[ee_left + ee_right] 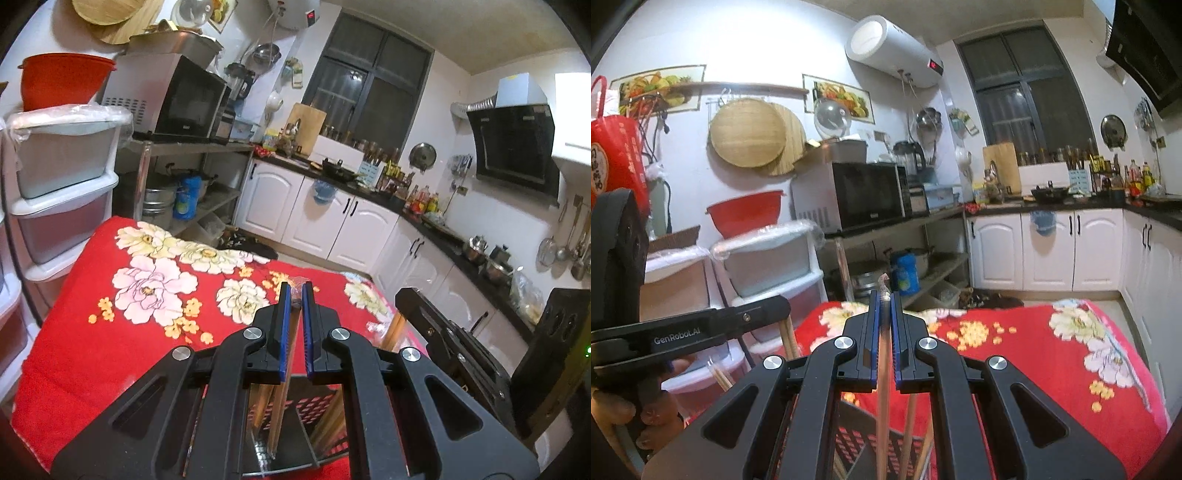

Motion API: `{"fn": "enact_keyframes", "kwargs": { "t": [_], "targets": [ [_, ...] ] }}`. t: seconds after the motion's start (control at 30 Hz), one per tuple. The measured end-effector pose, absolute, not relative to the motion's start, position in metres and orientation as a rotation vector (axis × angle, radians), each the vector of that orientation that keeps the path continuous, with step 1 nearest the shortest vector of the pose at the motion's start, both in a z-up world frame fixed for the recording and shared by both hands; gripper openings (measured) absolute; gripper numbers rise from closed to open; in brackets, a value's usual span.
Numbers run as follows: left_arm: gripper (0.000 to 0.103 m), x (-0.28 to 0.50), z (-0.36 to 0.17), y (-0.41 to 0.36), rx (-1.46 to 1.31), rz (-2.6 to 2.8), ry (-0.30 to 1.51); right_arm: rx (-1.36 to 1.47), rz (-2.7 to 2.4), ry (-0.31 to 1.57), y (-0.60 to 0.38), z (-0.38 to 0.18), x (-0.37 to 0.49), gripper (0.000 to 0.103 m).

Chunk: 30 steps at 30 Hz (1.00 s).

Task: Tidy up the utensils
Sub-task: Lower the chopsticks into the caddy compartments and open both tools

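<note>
The left gripper (294, 291) is clenched on a wrapped pair of chopsticks (291, 332), the wrapper tip poking out just past its blue pads. The chopsticks slant down from the jaws into a dark perforated holder (314, 406) below, where other chopsticks lean. The right gripper (885, 299) is likewise clamped on a single wooden chopstick (882, 387), which runs down between its fingers toward the same holder (849, 439). The holder stands on a red flowered cloth (110, 350) covering the table. A hand (635, 406) holds the left gripper's handle.
</note>
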State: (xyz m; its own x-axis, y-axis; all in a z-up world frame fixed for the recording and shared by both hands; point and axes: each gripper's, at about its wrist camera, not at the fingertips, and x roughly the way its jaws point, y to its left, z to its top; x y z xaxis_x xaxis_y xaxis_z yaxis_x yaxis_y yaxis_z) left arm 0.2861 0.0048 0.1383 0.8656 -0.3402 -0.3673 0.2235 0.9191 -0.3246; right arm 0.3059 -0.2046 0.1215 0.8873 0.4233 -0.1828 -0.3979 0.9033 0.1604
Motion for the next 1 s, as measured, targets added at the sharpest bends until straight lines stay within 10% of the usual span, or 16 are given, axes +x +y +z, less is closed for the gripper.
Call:
{"fn": "enact_keyframes", "kwargs": {
  "t": [0.8,1.0],
  "targets": [
    [0.004,0.282,0.097,0.005,-0.210,-0.271,0.535,0.138,0.373,0.412,-0.210,0.082,0.301,0.007],
    [0.012,0.276,0.091,0.004,-0.212,-0.271,0.550,0.143,0.361,0.444,-0.216,0.081,0.295,0.021]
  ]
}}
